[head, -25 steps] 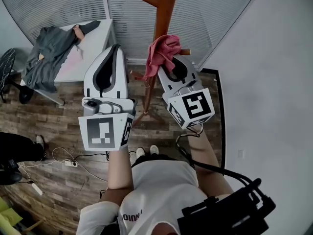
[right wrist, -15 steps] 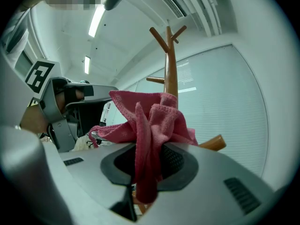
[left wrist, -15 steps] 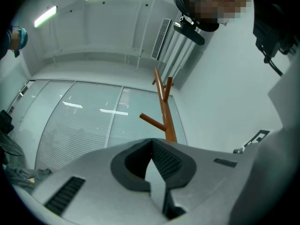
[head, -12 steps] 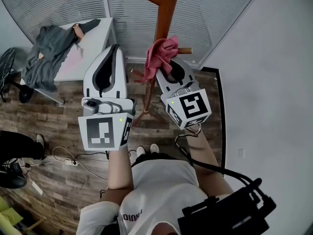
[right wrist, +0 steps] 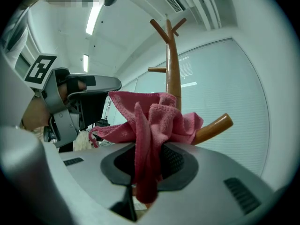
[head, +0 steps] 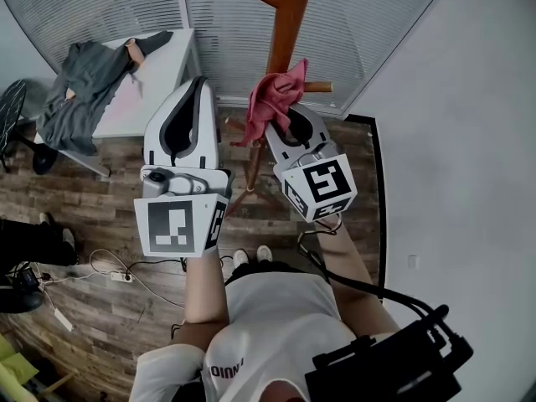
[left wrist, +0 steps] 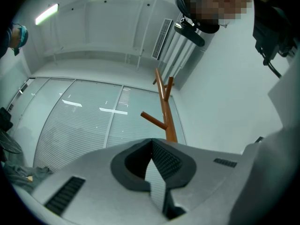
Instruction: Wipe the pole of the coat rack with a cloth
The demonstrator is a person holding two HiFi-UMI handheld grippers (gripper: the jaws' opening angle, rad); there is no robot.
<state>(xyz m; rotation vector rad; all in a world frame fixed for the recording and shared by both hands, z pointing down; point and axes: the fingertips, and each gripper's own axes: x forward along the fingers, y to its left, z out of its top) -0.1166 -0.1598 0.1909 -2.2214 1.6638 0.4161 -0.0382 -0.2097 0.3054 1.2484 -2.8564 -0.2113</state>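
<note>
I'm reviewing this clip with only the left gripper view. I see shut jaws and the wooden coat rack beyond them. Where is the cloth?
Observer: The pink cloth is pinched in the right hand-held gripper, whose jaws are shut on it.
Operator: Is it on the pole?
Observer: In the head view it appears to lie against the pole, level with a short side peg.
Operator: Where is the left hand-held gripper relative to the pole?
Observer: The left hand-held gripper is off to the pole's left, apart from it.
</note>
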